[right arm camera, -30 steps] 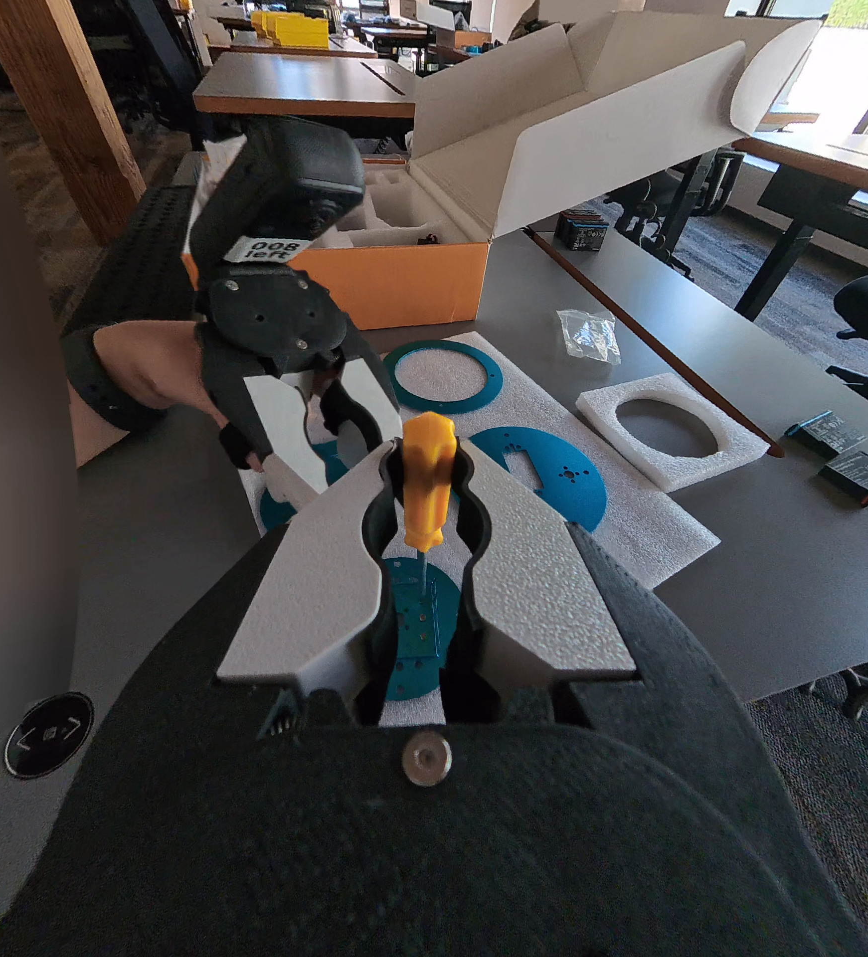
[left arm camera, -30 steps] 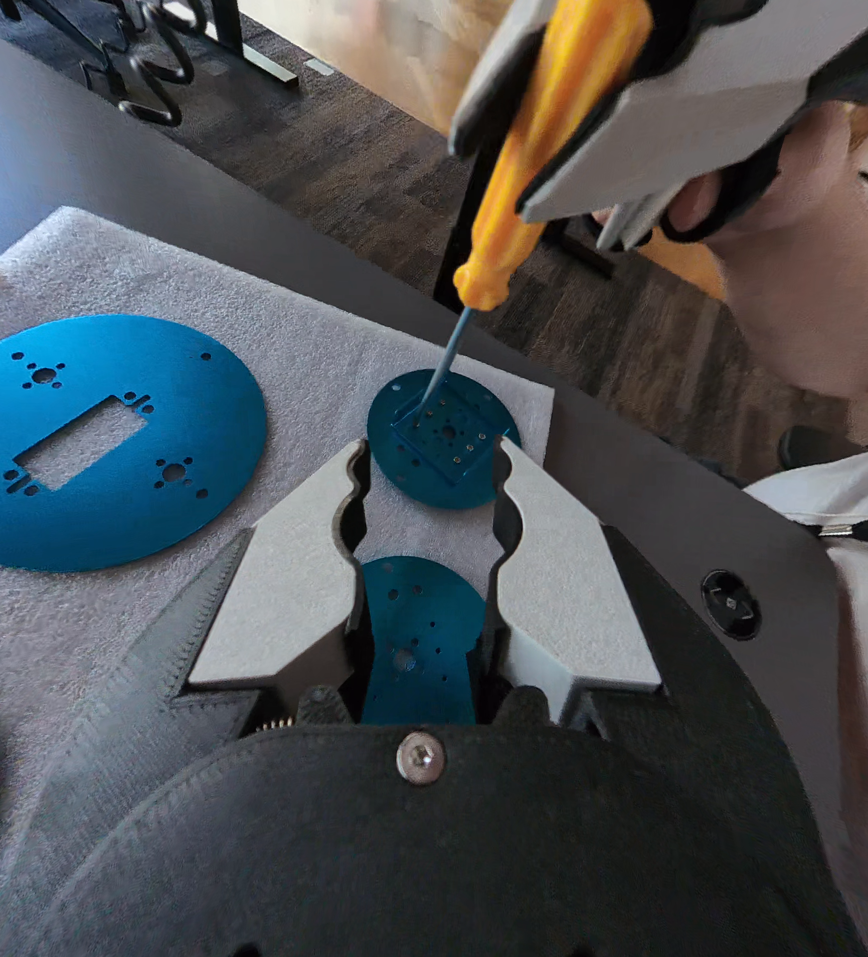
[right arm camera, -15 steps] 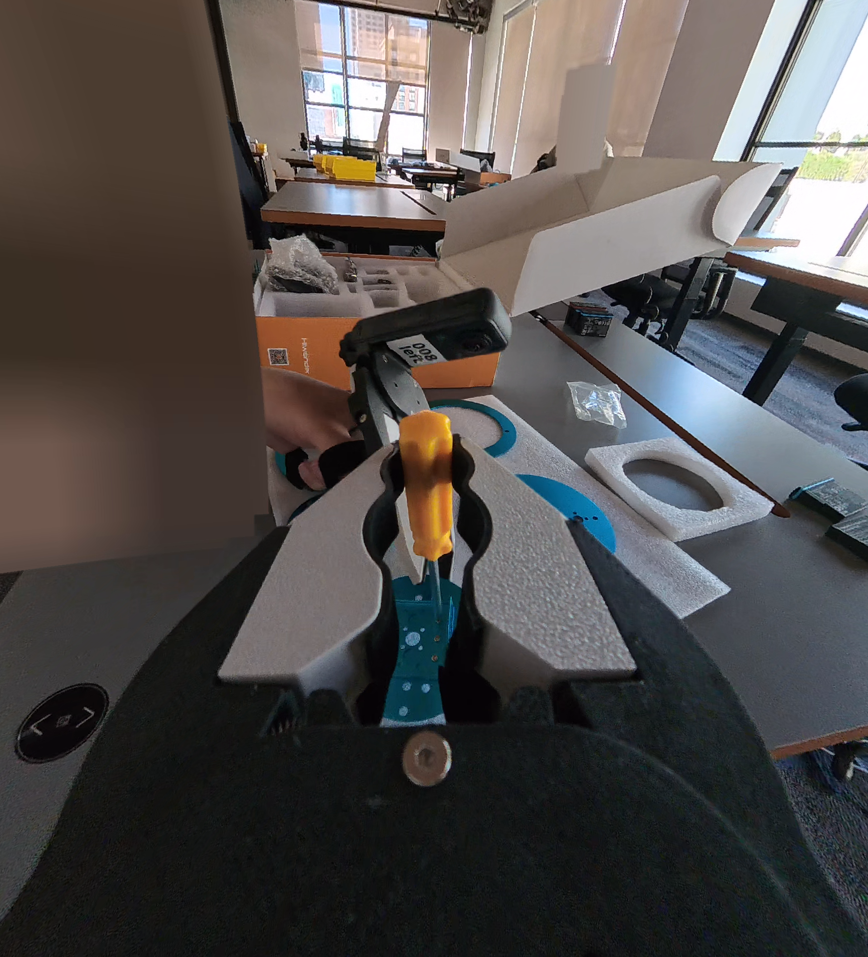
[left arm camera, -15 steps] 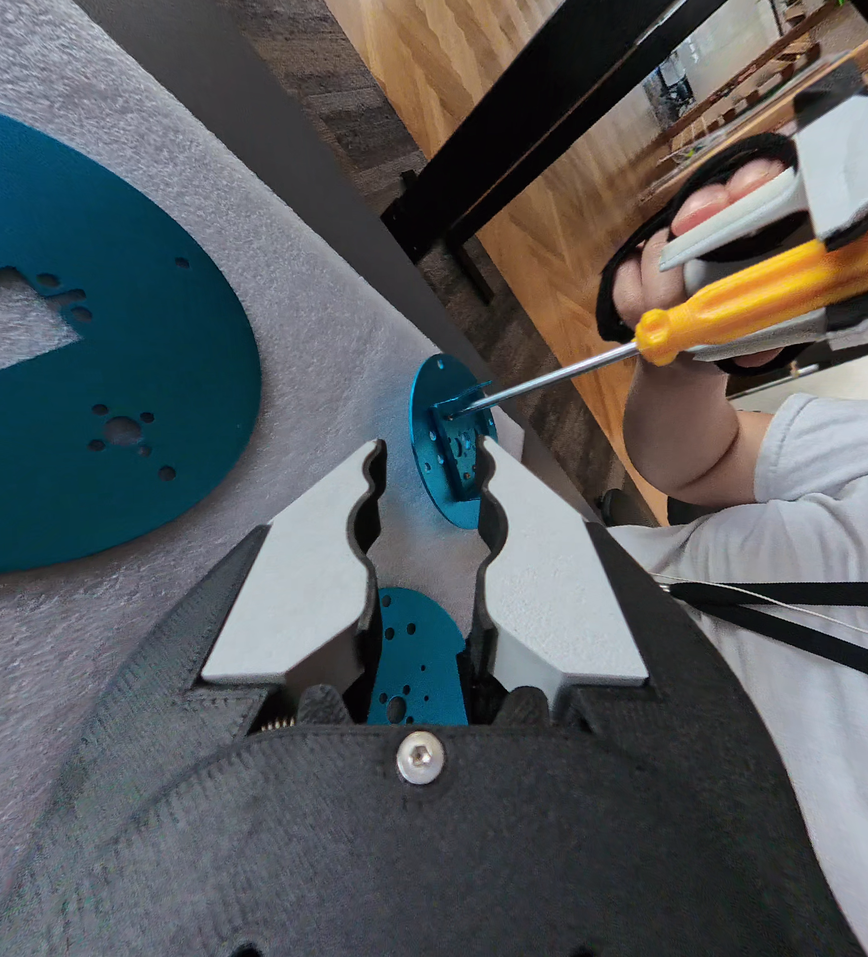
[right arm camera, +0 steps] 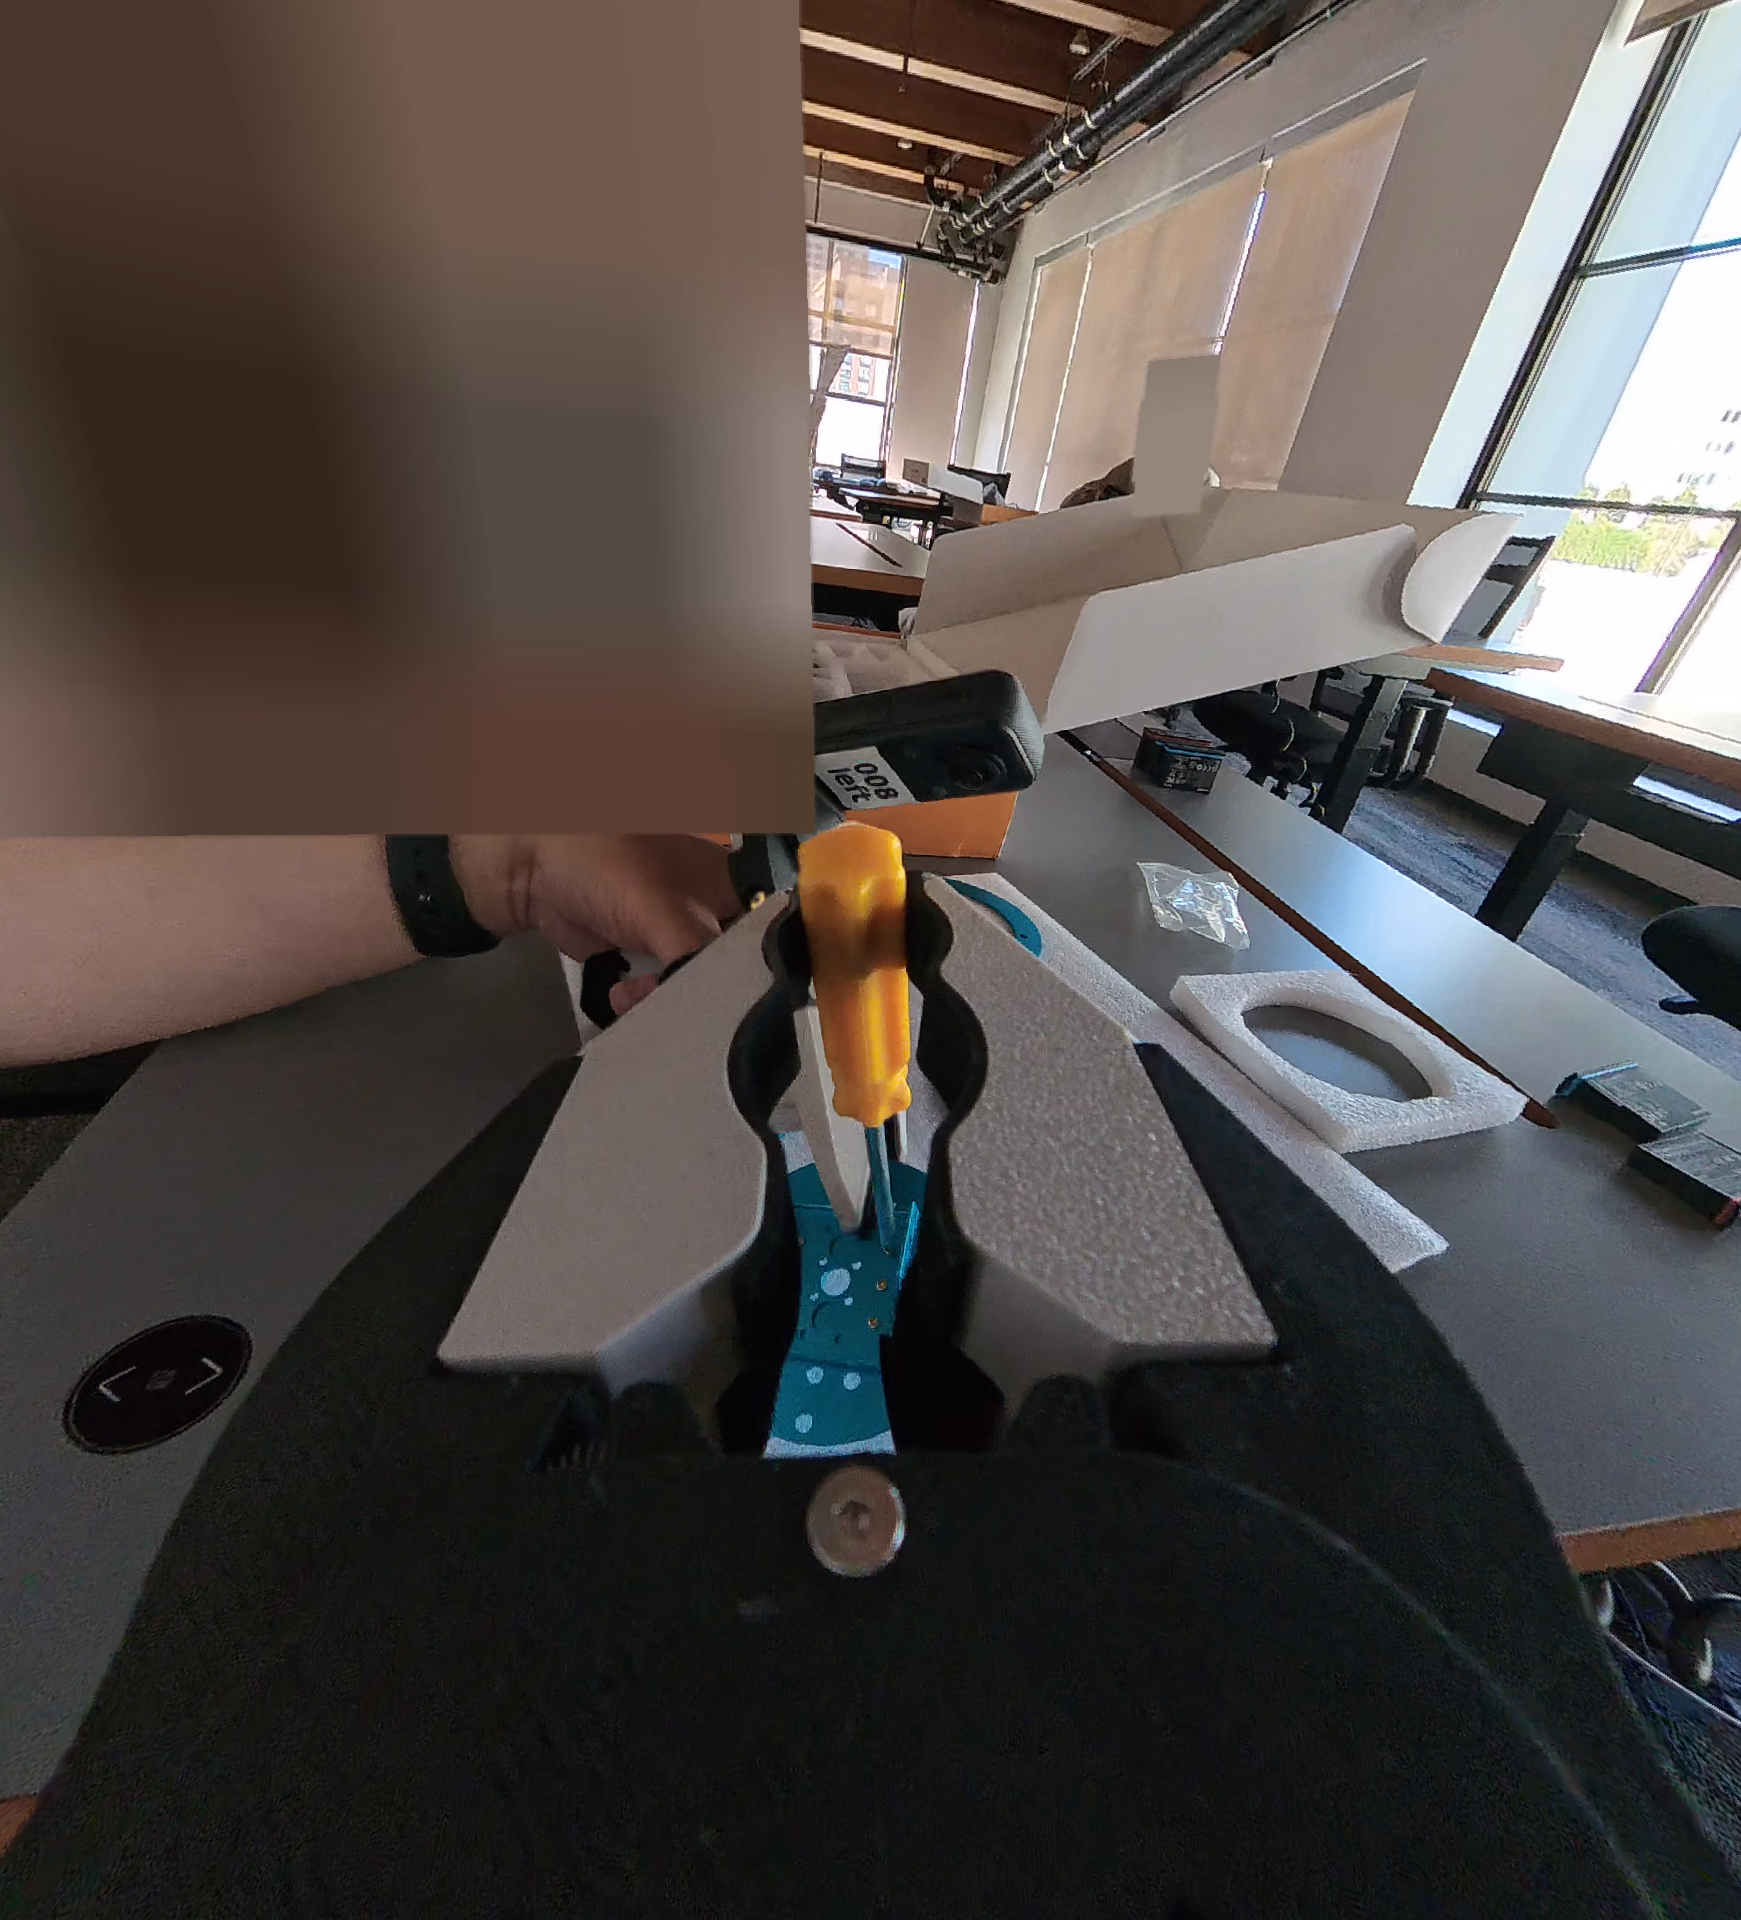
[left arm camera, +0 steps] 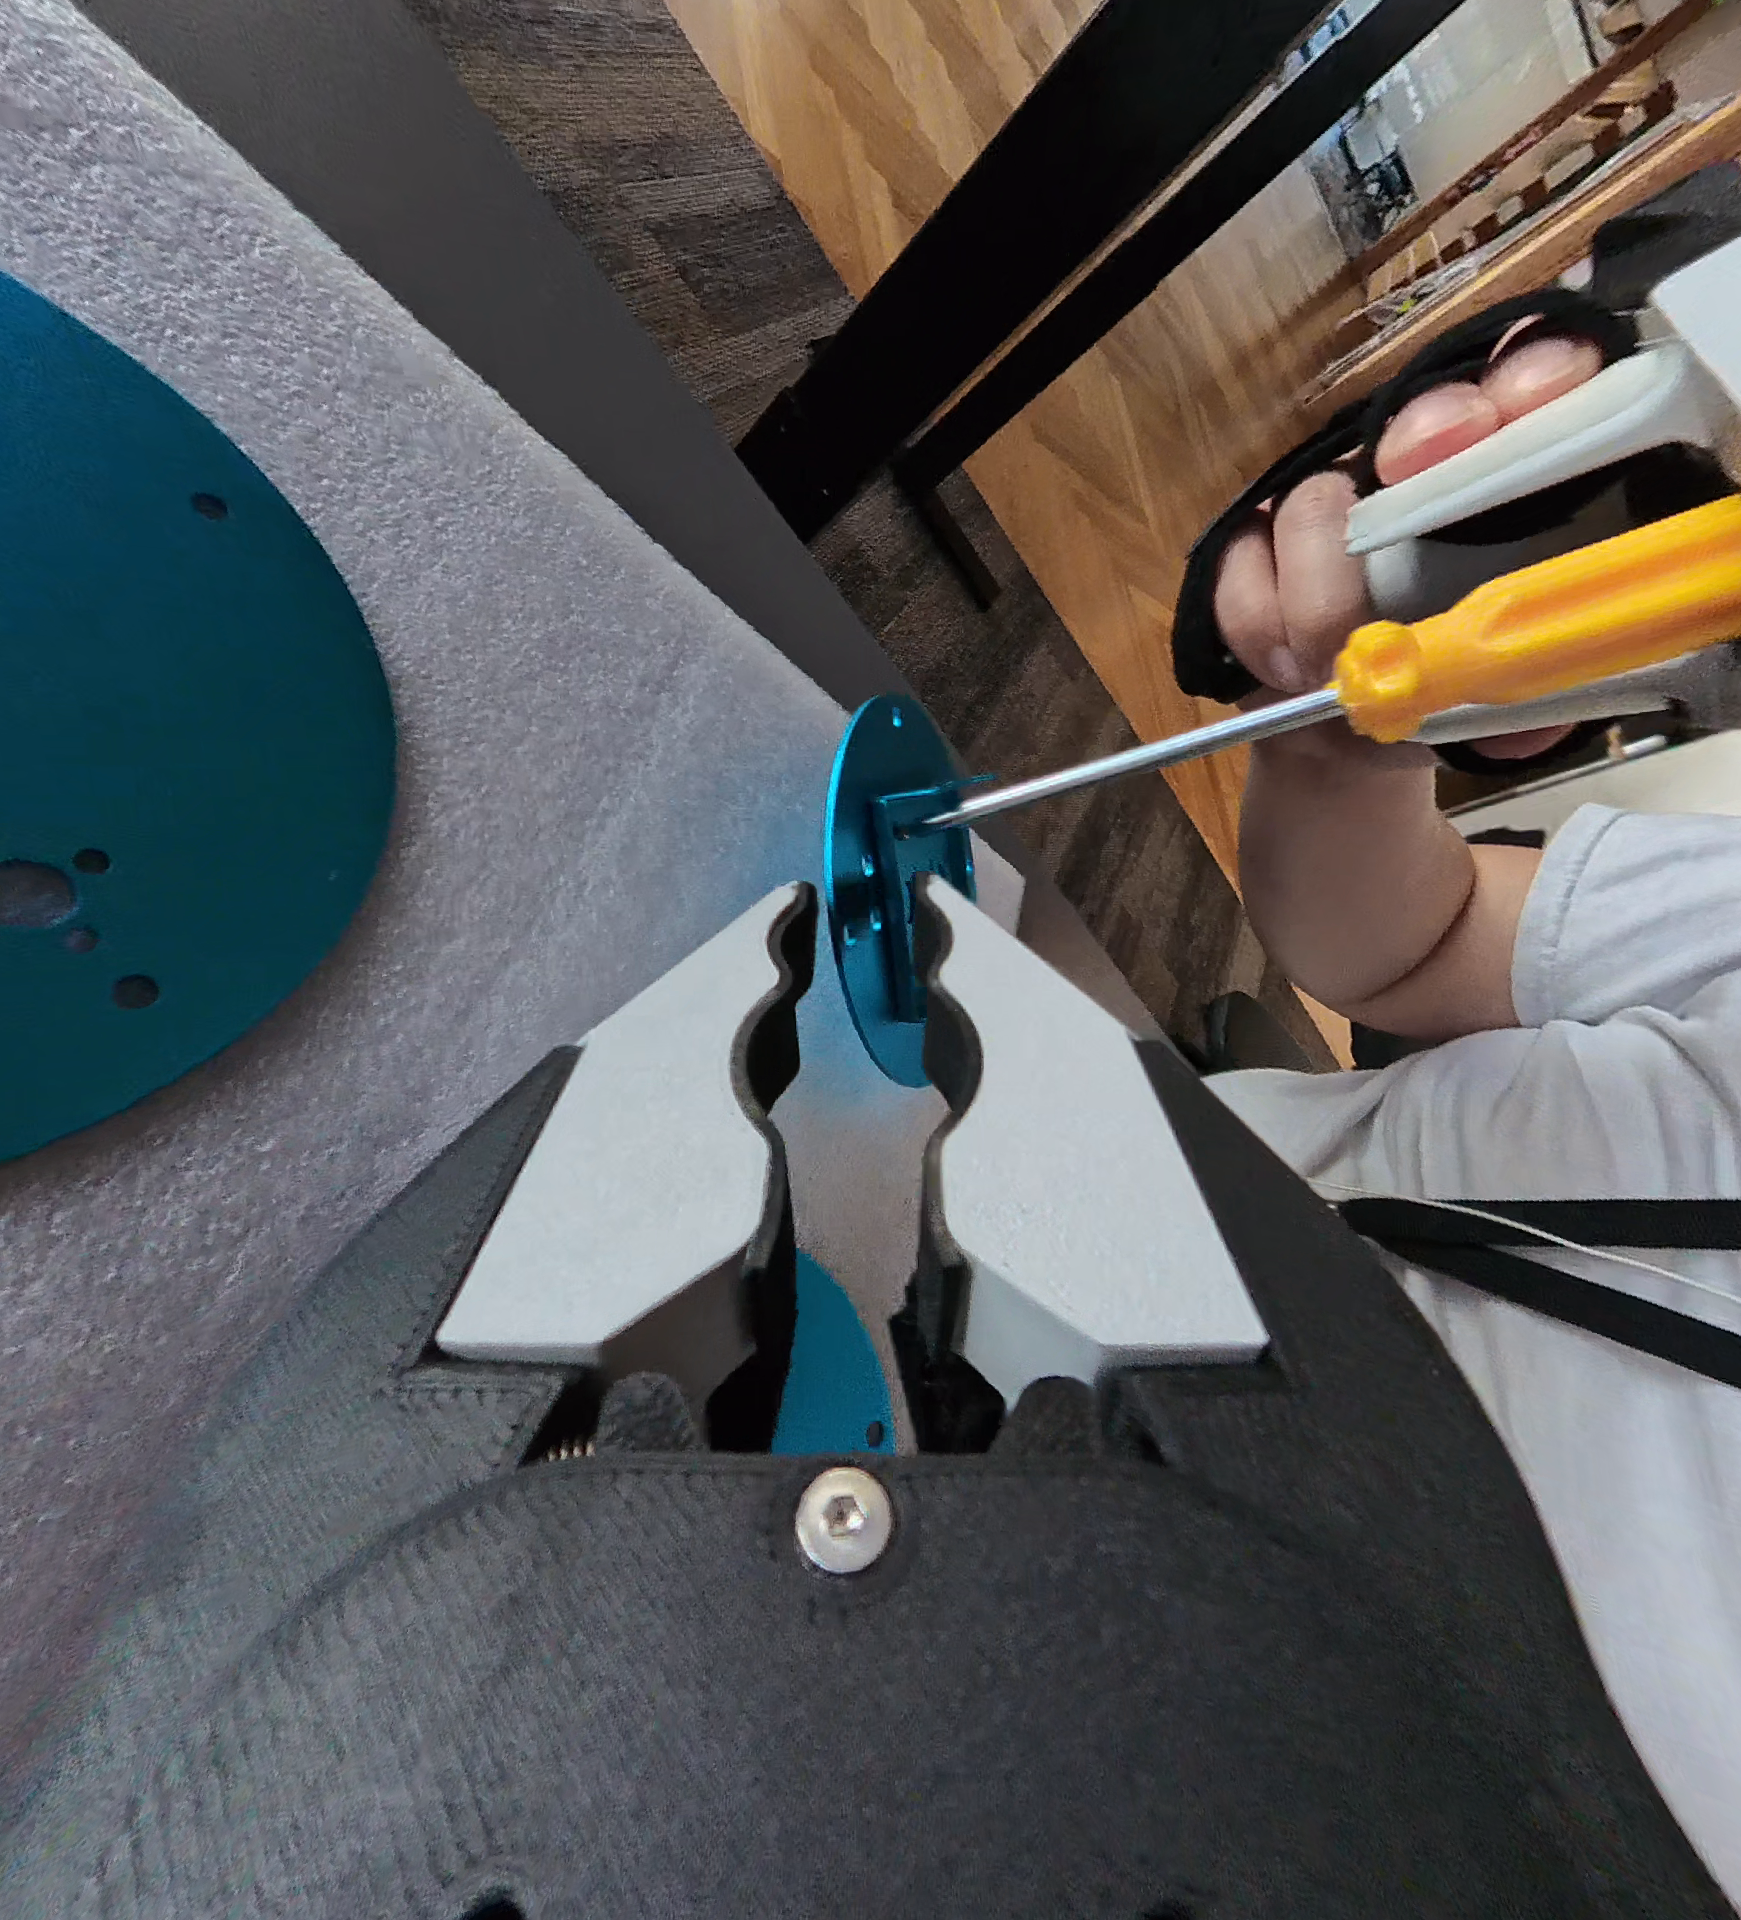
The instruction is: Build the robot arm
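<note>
My left gripper [left arm camera: 871, 899] is shut on a small blue disc [left arm camera: 861, 831] with a square bracket. It holds the disc upright on edge above the grey foam sheet [left arm camera: 533, 727]. My right gripper [right arm camera: 858, 914] is shut on the orange handle of a screwdriver [right arm camera: 861, 997]. The screwdriver also shows in the left wrist view [left arm camera: 1572, 623], lying almost level with its metal tip against the bracket. In the right wrist view the disc [right arm camera: 835, 1320] faces me between my fingers, with the shaft pointing into it.
A large blue round plate [left arm camera: 118, 779] lies on the foam at left, and another blue piece [left arm camera: 830, 1361] shows low between the left fingers. On the grey table are a white foam frame [right arm camera: 1365, 1101], a plastic bag [right arm camera: 1193, 904], small black packs [right arm camera: 1707, 1164] and an open box [right arm camera: 1209, 613].
The left gripper has lifted the small disc from flat on the foam to upright on edge. The right gripper has swung down, so the screwdriver now lies almost level, tip still at the bracket.
</note>
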The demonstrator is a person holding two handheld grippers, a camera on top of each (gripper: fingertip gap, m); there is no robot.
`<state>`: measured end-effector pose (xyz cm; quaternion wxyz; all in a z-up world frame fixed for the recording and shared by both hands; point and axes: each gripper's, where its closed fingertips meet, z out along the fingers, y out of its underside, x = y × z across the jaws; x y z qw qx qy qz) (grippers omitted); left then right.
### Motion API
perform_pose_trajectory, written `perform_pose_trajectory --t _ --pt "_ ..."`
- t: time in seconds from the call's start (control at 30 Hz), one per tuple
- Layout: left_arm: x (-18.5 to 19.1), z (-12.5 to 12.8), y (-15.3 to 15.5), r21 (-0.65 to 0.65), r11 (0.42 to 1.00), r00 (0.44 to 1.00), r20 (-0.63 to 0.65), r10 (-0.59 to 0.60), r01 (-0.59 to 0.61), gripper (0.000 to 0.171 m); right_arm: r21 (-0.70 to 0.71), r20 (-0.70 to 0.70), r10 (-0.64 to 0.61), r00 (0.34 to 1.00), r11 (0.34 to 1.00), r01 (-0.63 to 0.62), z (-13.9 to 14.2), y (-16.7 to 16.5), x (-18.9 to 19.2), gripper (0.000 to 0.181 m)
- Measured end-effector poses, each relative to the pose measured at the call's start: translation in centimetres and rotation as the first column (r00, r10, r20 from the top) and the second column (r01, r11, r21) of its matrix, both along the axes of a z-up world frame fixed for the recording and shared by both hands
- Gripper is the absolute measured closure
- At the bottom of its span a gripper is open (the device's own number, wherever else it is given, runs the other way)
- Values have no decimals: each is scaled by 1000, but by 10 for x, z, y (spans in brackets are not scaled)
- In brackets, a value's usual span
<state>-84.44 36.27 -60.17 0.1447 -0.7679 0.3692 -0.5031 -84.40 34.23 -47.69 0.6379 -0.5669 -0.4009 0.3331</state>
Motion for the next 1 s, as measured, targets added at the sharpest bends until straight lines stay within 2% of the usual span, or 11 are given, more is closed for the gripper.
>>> perform_pose_trajectory --t 0.33,0.57,0.63,0.7,0.77,0.9,1.0 --pt "6 8 -6 112 994 999 -40 -6 11 162 70 -6 -19 1000 997 19 8 -10 9 165" --pt "4 7 -5 70 997 999 -38 35 -32 163 168 38 -16 999 986 10 5 -24 4 165" --pt "1 -2 0 62 996 994 -81 69 -64 160 228 -14 34 999 973 -30 17 -39 4 165" --pt "3 4 -2 45 997 997 -35 68 -66 163 260 -6 -4 1000 966 5 20 -38 9 165" --pt "4 7 -4 86 994 997 -35 65 -62 163 254 24 -25 999 967 18 15 -34 13 164" --pt "6 20 -11 139 988 998 -9 64 -62 167 245 -110 2 994 969 26 37 -41 32 165" --pt "1 35 -18 334 941 997 -35 73 -57 168 270 -163 -17 986 961 61 53 -45 48 164"
